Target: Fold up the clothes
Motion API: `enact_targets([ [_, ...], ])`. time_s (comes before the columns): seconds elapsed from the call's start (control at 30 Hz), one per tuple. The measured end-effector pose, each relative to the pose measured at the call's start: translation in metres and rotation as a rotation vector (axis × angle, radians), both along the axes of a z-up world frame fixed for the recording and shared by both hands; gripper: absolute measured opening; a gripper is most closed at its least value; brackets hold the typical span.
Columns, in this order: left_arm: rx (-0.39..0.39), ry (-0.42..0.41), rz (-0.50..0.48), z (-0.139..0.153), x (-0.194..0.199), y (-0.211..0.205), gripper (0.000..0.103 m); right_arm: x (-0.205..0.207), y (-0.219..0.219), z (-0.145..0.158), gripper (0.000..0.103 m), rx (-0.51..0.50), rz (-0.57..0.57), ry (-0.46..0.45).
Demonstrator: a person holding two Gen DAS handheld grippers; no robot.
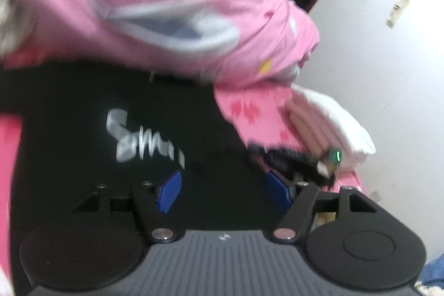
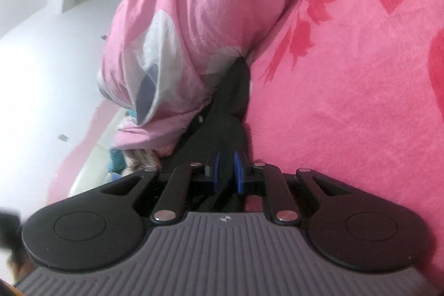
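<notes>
The black shirt [image 1: 83, 107] with white lettering lies spread across the pink blanket [image 2: 360, 74], its far part tucked against the pink quilt [image 1: 172, 4] heaped behind it. I judge the folding is partway at best: in the left view it looks fairly flat, but I can't make out a finished, squared-off fold, so more folds seem left.

My right claw [image 2: 226, 171] is clenched on a bunched black edge of the shirt, which runs straight out from between the blue pads [image 2: 238, 171]. My left claw [image 1: 224, 192] is released, jaws spread wide above the shirt, nothing pressed between them; that view is blurred.
</notes>
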State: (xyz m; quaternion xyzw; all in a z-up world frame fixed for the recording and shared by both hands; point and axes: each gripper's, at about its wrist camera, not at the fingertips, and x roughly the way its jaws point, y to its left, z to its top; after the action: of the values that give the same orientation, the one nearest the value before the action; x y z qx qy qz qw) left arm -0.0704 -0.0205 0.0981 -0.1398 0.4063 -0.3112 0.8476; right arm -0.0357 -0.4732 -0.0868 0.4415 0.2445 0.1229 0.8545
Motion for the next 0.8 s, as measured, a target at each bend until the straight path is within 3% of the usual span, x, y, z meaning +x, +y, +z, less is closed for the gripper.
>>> enact_targets([
  [0.07, -0.005, 0.02, 0.015, -0.017, -0.016, 0.004, 0.069, 0.003, 0.017, 0.021, 0.013, -0.154, 0.001, 0.068],
  [0.23, 0.006, 0.026, 0.104, -0.051, -0.028, 0.022, 0.069, 0.011, 0.101, 0.065, 0.014, -0.532, 0.129, 0.095],
  [0.43, 0.026, 0.009, 0.196, -0.071, -0.01, 0.046, 0.069, 0.024, 0.185, 0.074, 0.013, -0.859, 0.231, 0.106],
  [0.6, -0.01, -0.063, 0.292, -0.064, 0.01, 0.07, 0.069, 0.033, 0.213, 0.069, 0.015, -0.981, 0.242, 0.169],
  [0.7, -0.048, -0.103, 0.388, -0.055, 0.029, 0.088, 0.069, 0.03, 0.215, 0.095, 0.015, -0.896, 0.246, 0.145],
  [0.8, -0.075, -0.124, 0.51, -0.05, 0.058, 0.108, 0.069, 0.036, 0.23, 0.13, 0.015, -0.873, 0.248, 0.095],
])
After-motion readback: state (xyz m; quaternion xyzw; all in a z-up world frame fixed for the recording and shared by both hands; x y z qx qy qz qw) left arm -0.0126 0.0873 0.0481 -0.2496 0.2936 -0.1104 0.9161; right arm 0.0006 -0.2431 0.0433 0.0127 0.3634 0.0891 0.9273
